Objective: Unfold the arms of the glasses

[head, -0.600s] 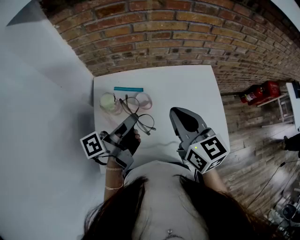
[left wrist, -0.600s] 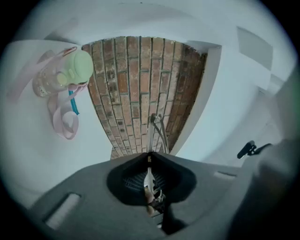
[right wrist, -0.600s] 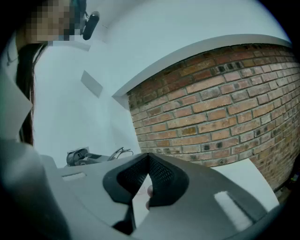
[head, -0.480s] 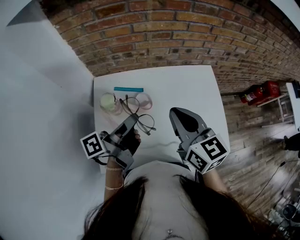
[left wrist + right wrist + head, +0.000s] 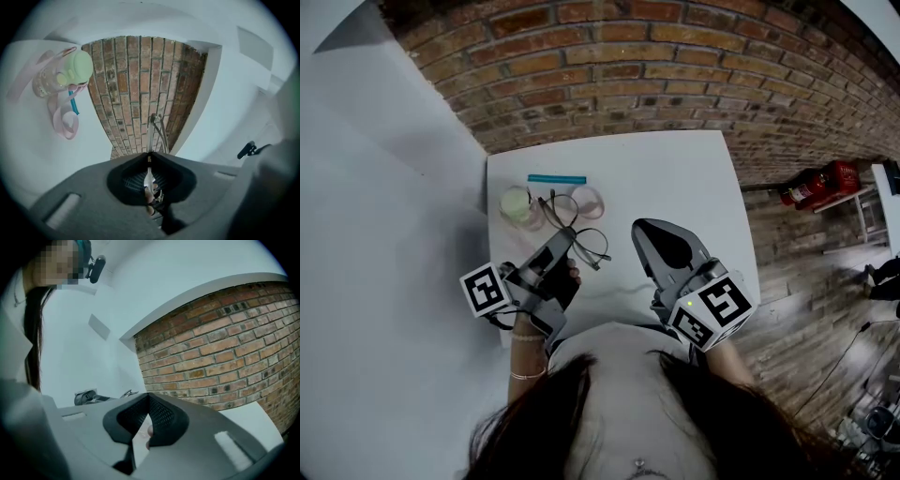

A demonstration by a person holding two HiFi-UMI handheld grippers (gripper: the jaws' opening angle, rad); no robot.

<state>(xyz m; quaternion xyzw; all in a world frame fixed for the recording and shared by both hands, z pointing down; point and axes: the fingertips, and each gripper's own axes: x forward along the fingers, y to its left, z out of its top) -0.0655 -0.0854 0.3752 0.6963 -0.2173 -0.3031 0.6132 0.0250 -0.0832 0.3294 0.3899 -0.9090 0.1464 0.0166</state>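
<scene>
white bench [image 5: 675,173], brick wall [image 5: 675,66] behind; left gripper [image 5: 568,235] clamps light, fragile wire glasses [image 5: 592,243]; right gripper [image 5: 640,226] closed, empty; best pinch an arm gently.

The glasses [image 5: 153,125] are thin, shiny metal wire. The left tongs [image 5: 149,157] and right tongs [image 5: 149,395] are matt grey plastic with dark, ribbed mesh pads inside. The counter [image 5: 675,178] is smooth, matt white, the wall [image 5: 656,75] is rough brick, and the bottle [image 5: 51,79] is clear glossy plastic with a matt pale-green cap.
</scene>
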